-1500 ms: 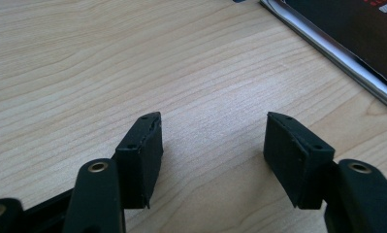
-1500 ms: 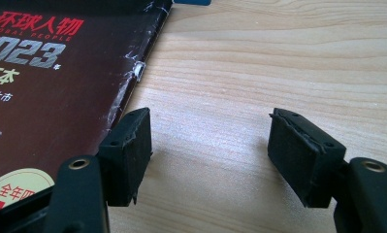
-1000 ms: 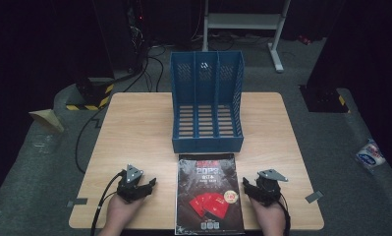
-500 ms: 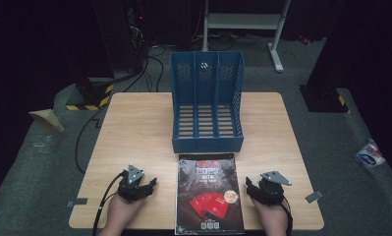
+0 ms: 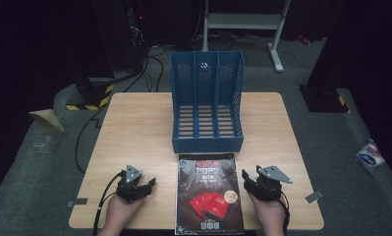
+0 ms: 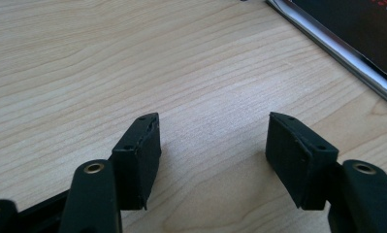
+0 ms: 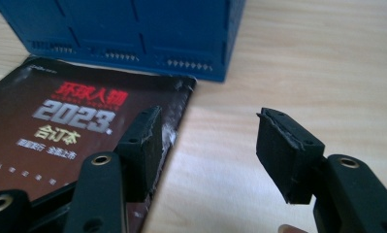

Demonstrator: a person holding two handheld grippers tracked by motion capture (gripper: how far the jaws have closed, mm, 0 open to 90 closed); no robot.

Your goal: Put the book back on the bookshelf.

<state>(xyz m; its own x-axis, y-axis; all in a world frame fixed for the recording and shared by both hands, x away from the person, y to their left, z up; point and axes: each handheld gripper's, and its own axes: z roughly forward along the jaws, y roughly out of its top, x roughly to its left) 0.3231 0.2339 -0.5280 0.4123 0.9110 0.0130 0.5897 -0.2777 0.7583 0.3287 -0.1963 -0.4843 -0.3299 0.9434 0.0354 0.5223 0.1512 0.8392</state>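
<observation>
A dark magazine (image 5: 210,192) lies flat on the wooden desk (image 5: 134,128), in the middle of the near edge. Its bottom end reaches that edge. It has red and white writing at the top and red cards pictured lower down. Its top end lies just in front of a blue file rack (image 5: 207,103), which stands upright in the middle of the desk and has three slots.

The left gripper (image 5: 143,184) sits near the near left corner of the desk, to the left of the magazine and apart from it. A hand (image 5: 119,210) holds it from below. In the left gripper view its two black fingers (image 6: 137,158) are spread wide over bare wood, with nothing between them. They have just been closing a little. The magazine's edge (image 6: 346,46) shows at the top right of that view.

The right gripper (image 5: 249,179) sits near the near right corner of the desk, just beside the magazine's right edge. Another hand (image 5: 271,214) holds it. In the right gripper view its fingers (image 7: 289,150) are spread apart and have just been closing a bit, with only bare desk in the gap. One finger hangs in front of the magazine's (image 7: 60,131) right edge and the other over the wood. The blue file rack (image 7: 133,34) stands behind the magazine.
</observation>
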